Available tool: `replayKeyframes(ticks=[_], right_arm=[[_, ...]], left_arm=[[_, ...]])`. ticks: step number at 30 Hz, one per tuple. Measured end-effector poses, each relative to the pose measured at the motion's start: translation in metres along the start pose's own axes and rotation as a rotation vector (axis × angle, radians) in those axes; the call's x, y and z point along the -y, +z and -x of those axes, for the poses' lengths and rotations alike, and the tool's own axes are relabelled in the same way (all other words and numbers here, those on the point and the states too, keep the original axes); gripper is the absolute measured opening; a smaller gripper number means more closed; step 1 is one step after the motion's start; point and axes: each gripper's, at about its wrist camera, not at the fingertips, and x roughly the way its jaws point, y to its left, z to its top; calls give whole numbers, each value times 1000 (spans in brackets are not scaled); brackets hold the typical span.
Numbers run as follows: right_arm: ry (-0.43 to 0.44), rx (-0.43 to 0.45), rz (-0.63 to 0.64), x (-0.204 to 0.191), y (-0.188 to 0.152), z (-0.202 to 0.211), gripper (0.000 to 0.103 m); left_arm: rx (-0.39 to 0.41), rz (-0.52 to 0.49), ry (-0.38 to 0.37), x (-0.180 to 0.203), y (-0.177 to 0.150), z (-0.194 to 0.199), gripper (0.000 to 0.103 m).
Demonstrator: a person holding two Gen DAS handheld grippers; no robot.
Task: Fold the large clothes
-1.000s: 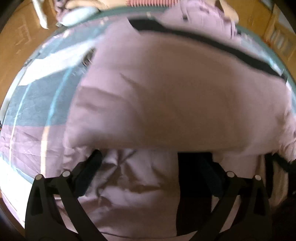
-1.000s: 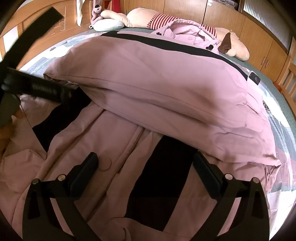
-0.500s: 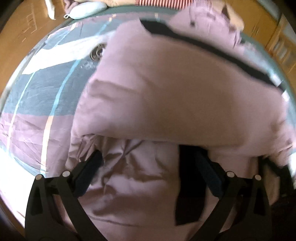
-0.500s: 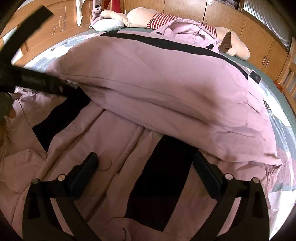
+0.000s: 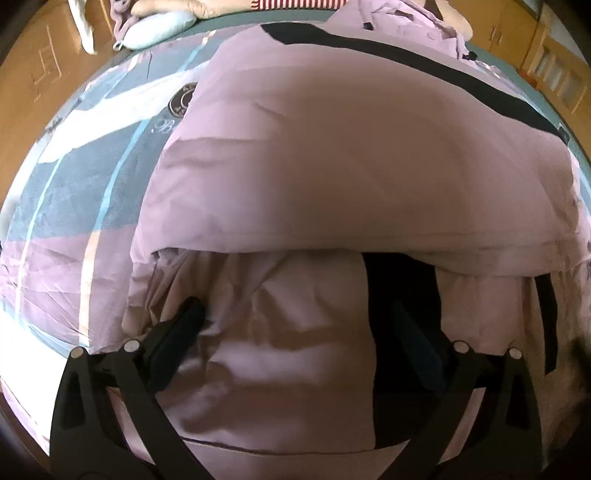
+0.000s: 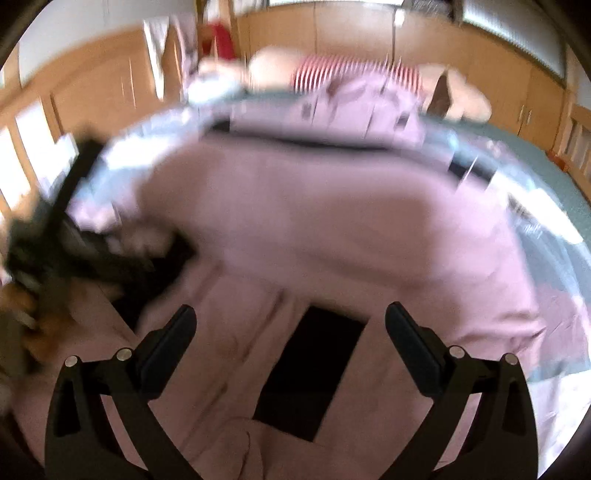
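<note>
The large pink padded coat with black panels fills mid-frame, its folded edge crossing above the left gripper. Both the left and the right gripper gape, holding nothing. Striped bedsheet lies bare at left (its round logo unreadable).

One pink coat, one pillow, two tools.

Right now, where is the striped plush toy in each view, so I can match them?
Left wrist: striped plush toy at the very top edge, beyond the pink coat.
Right wrist: top centre, blurred, behind the coat.
Shared landmark: the coat's black stripe.
</note>
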Motion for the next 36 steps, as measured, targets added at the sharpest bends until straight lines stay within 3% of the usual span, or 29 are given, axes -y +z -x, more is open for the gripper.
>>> replayKeyframes(ticks=[2,5,10,12,16,18,21,23,24,25,27,29,33,36], right_arm=[[-45,76,-32,17,34,10,102],[-62,93,-113,48,88,-11,102],[-52,18,-314,102,177,-100,102],[-159,-6,-337,120,205,-144,102],[-442,-28,-314,146,233,-209,102],[-451,-44,-395,161,232,-234,102],[-375,-116,-477,173,223,-276,101],[-351,-139,-402,159,216,-294,73],[-346,-107,-366,148,214,-291,48],[-352,-75,-343,140,215,-286,33],[-390,20,-252,120,223,-266,19],[-391,136,-152,90,232,-226,14],[-272,330,70,17,218,-119,11],[-169,347,188,-21,171,-52,10]], left_arm=[[-7,6,2,1,-2,2,101],[3,-3,18,6,-6,4,101],[11,-3,24,4,-8,7,101],[17,-11,28,-4,3,-1,101],[25,-7,25,-7,3,-4,101],[36,-10,27,-5,1,-3,101],[45,-15,29,-3,-5,1,101],[46,-13,24,-3,-6,3,101],[47,-14,23,-3,-7,3,101],[49,-15,24,-2,-8,4,101],[51,-16,29,-1,-10,6,101],[51,-14,34,-2,-11,5,101],[49,4,29,-3,-9,5,101],[37,59,6,-14,-4,8,101]])
